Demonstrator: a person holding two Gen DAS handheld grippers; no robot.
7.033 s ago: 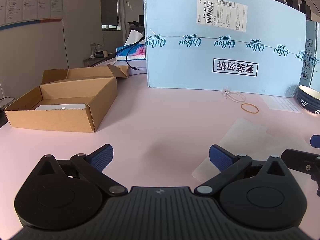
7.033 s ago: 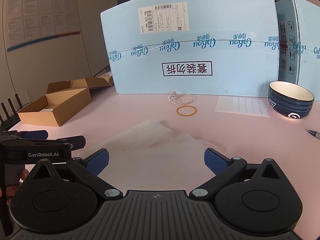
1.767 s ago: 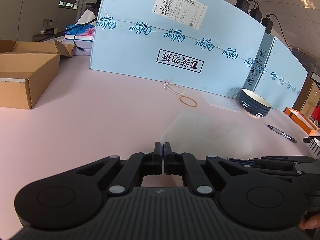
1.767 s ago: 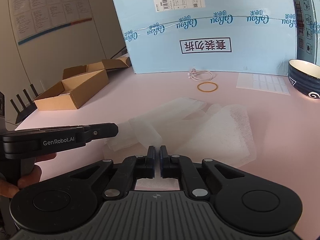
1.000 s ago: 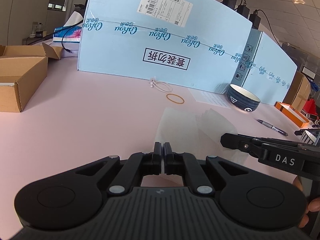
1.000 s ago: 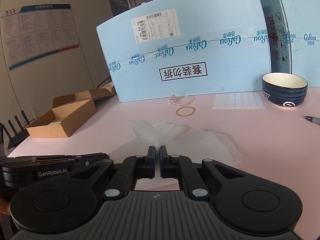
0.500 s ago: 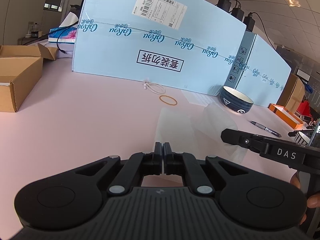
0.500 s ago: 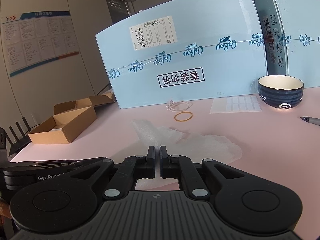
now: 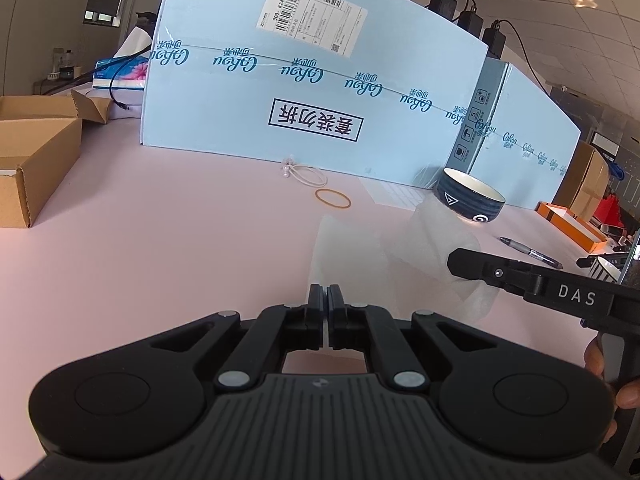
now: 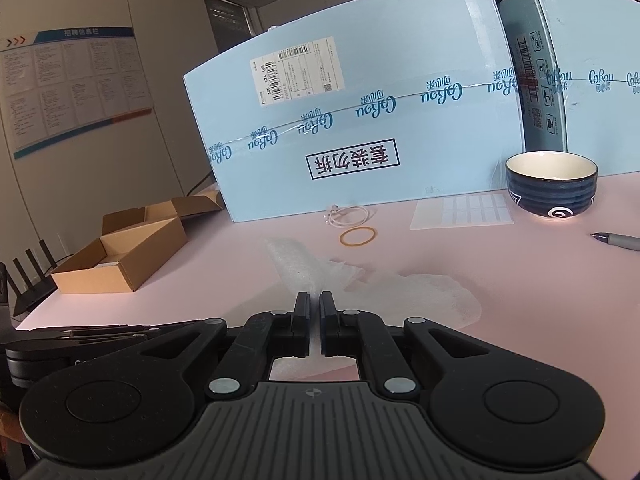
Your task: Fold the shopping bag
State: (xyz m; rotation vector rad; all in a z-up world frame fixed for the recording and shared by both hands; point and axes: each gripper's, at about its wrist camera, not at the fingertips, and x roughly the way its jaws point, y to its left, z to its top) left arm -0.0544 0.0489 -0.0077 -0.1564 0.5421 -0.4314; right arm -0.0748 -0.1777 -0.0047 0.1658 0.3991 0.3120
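The shopping bag [image 9: 360, 248] is thin, translucent white plastic on the pink table. My left gripper [image 9: 324, 294] is shut on its near edge, and the film rises from the jaws. My right gripper [image 10: 314, 300] is shut on another edge of the bag [image 10: 420, 292]; it lifts a crumpled fold forward while the rest lies flat to the right. The right gripper also shows in the left wrist view [image 9: 456, 258], side-on, with the bag draped around its tip. The left gripper's body [image 10: 80, 344] lies at the lower left of the right wrist view.
A large light-blue carton [image 9: 304, 92] stands across the back. A dark blue bowl [image 10: 551, 186], a sheet of labels [image 10: 460, 210], a pen [image 10: 616, 239], a rubber band [image 10: 358, 236] and a white cord [image 10: 348, 214] lie ahead. An open cardboard box [image 10: 120, 256] sits at the left.
Both grippers stay shut on the bag. The right gripper has carried its edge further forward and up, so more of the film folds over itself. The bowl looks closer in the right wrist view.
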